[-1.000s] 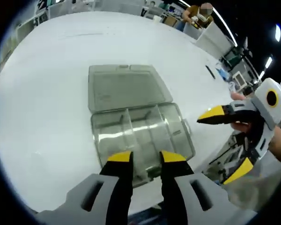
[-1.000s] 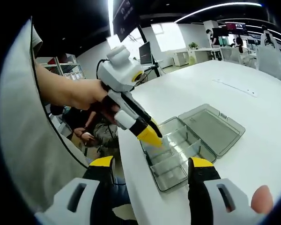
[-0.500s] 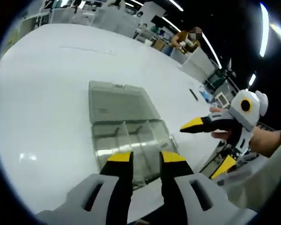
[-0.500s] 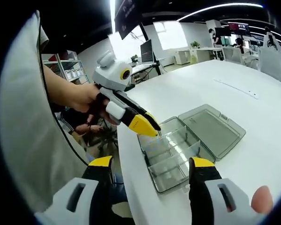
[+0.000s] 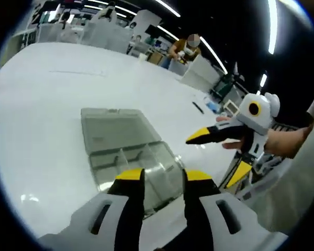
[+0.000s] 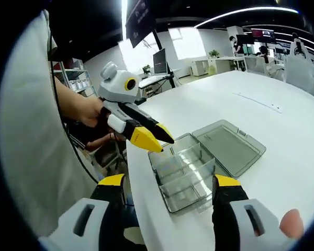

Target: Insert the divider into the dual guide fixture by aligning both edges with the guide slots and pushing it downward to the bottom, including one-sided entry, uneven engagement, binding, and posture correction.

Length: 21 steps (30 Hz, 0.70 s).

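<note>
Tongs on the left point(image 5: 158, 178), grey with yellow tips, stand with a narrow gap between the tips and nothing gripped; in the left gripper view those tips lie over the near edge of a clear smoky-grey plastic compartment box point(image 5: 138, 167). In the right gripper view the same left tongs point(image 6: 159, 140) are held in a hand point(image 6: 89, 111), their tips just above the box's near corner, apart from it. The right tongs point(image 6: 170, 183) are spread wide with nothing between them, framing the box point(image 6: 186, 172) from the table edge; in the left gripper view they point(image 5: 217, 151) hang off to the side of the box, past the table's edge, in another hand point(image 5: 282, 144).

The box sits near the edge of a wide white table point(image 6: 282, 157), its flat hinged lid point(image 6: 227, 146) folded open on the surface behind it. Thin clear partitions point(image 6: 191, 164) stand upright inside the tray; I cannot tell which one is the divider.
</note>
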{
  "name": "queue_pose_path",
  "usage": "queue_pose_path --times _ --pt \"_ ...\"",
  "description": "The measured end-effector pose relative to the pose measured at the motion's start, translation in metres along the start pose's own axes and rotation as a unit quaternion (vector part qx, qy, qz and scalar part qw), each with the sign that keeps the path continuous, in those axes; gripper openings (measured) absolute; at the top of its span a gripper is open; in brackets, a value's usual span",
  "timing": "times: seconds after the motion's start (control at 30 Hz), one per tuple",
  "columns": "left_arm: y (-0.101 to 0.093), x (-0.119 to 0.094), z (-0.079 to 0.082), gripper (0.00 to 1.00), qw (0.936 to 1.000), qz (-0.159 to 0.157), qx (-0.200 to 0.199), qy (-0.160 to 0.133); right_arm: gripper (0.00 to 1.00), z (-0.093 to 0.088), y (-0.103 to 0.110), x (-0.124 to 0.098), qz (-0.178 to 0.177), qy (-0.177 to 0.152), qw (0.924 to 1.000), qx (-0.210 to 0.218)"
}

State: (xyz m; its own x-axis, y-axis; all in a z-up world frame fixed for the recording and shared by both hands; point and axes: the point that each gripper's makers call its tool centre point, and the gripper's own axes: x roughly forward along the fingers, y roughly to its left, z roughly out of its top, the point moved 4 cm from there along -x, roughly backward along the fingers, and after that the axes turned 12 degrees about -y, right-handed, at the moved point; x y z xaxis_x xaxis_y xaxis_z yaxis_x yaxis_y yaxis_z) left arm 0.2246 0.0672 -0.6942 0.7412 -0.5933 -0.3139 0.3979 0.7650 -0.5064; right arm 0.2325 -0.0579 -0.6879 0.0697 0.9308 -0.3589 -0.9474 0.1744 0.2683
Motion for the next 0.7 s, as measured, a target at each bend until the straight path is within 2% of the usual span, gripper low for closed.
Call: queue_pose_path --times 0.1,0.37,0.7 --pt "-0.003 -0.001 0.004 0.3 0.9998 -0.015 0.011 -0.008 0.67 0.0 0.0 -0.002 -0.003 -0.003 1.0 0.0" --pt "-0.008 -0.002 0.008 0.37 0.9978 -0.051 0.041 -0.003 0.71 0.0 -0.005 -0.007 -0.022 -0.007 0.9997 -0.003" --pt "-0.017 0.0 0.019 0.47 0.9922 -0.094 0.081 -0.006 0.73 0.0 -0.008 -0.015 -0.043 -0.017 0.9989 -0.001"
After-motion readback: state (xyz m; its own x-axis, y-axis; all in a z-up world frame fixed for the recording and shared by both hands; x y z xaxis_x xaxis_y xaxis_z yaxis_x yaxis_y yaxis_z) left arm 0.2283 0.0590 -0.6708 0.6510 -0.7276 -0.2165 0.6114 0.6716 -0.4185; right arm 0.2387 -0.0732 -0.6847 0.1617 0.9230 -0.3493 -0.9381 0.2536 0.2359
